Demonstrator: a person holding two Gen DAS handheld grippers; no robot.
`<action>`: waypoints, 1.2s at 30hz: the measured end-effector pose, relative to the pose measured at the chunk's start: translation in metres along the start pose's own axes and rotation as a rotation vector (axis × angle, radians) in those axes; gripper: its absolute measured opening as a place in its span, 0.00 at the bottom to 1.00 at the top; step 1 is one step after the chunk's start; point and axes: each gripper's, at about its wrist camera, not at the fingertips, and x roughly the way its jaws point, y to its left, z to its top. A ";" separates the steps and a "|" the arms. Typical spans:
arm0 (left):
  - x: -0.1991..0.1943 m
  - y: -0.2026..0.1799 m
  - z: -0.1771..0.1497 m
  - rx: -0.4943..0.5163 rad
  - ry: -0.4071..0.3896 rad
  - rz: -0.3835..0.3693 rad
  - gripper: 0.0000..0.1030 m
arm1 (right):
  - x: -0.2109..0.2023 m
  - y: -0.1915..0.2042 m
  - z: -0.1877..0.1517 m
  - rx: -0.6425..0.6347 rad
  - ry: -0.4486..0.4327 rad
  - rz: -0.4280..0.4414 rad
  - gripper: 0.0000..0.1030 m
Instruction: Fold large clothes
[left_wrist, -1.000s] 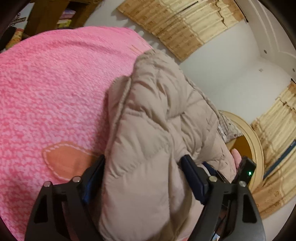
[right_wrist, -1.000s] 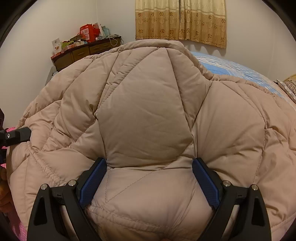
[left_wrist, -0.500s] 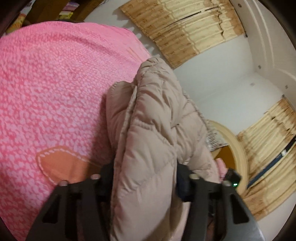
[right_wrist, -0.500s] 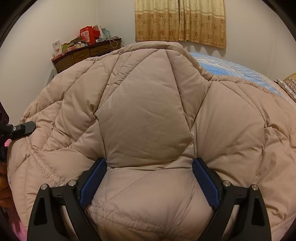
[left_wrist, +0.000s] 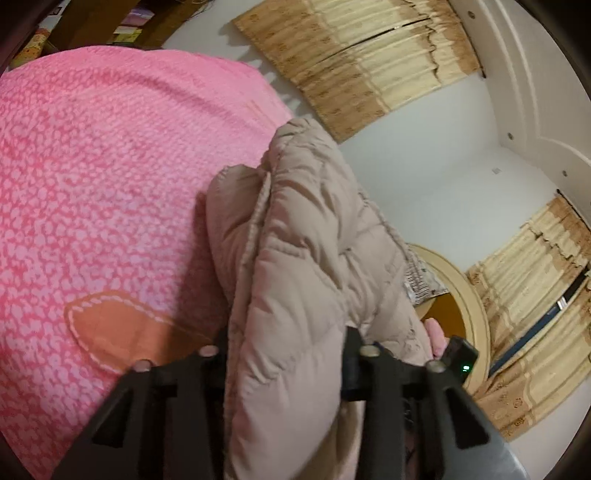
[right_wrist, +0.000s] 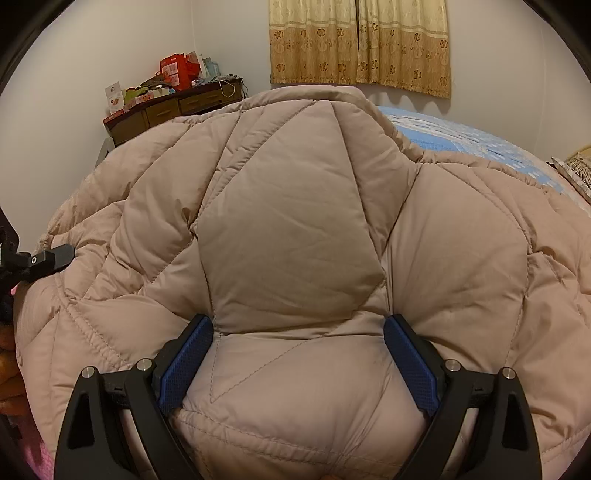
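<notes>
**Op A:** My left gripper was clamped on a thick folded edge of the puffer coat, held above the pink blanket.

**Op B:** My right gripper had its blue pads pinching a quilted panel of the coat, which was draped over the bed. Mid-fold, I judged; next both edges needed laying down together. I saw no containers.

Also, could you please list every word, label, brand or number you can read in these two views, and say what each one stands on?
No text can be read.
Red boxes on the dresser: printed markings, too small and blurred to read.
White card at the dresser's left end: a picture and print, unreadable.
Puffer jacket, pink blanket, curtains: no lettering, only pattern.
</notes>
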 end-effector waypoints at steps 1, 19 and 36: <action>-0.002 -0.002 0.001 0.000 0.001 -0.009 0.28 | -0.002 0.001 0.000 -0.004 -0.003 -0.004 0.91; -0.022 -0.094 0.012 0.130 -0.059 -0.163 0.23 | -0.057 -0.046 -0.028 -0.024 0.016 -0.240 0.93; 0.052 -0.260 -0.022 0.511 0.011 -0.167 0.17 | -0.130 -0.127 -0.069 0.311 -0.191 -0.081 0.93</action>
